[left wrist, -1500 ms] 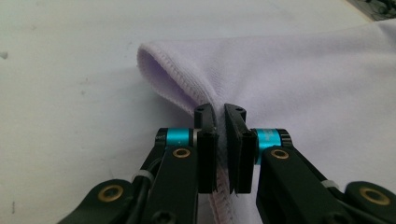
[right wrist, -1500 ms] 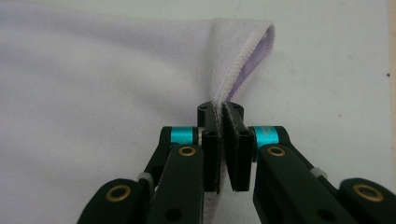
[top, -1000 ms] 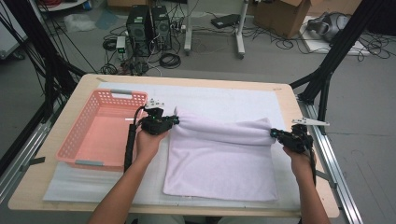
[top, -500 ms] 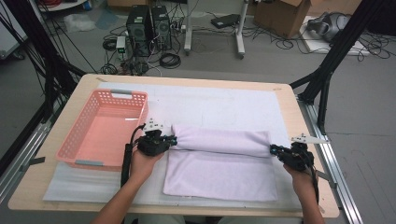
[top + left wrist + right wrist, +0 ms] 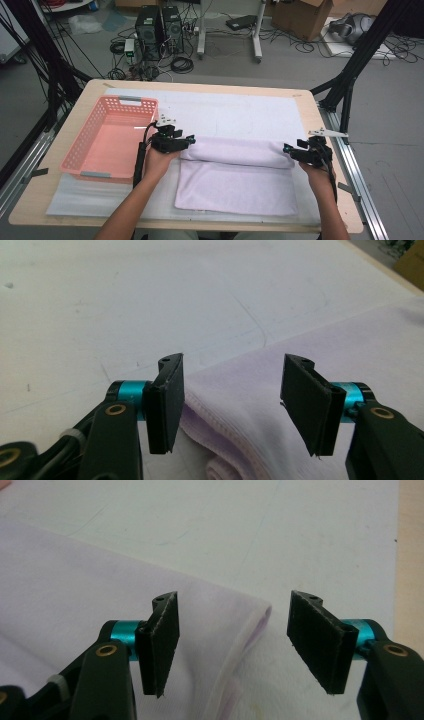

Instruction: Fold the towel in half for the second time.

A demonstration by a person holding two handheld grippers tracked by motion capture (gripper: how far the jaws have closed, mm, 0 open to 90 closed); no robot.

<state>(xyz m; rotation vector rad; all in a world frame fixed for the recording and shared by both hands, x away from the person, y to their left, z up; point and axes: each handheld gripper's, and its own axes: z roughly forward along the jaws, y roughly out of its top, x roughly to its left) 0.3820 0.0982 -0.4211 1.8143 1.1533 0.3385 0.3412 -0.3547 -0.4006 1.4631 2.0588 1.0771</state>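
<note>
From the high view, the lilac towel (image 5: pixel 235 175) lies on the white-covered surface (image 5: pixel 240 112), right of the pink basket (image 5: pixel 107 142), its far part folded over into a thick band whose long axis runs left to right. The left hand-held gripper (image 5: pixel 187 141) sits at the band's left end and the right hand-held gripper (image 5: pixel 287 149) at its right end — each hand is nearest its own end.

In the left gripper view, the left hand-held gripper (image 5: pixel 231 390) has its jaws spread wide and grips nothing; the towel's hemmed fold (image 5: pixel 250 405) lies between and just beneath them.

In the right gripper view, the right hand-held gripper (image 5: pixel 232 632) is equally wide apart and empty — the towel's folded corner (image 5: pixel 220 630) lies between the jaws, the bare surface beyond.
</note>
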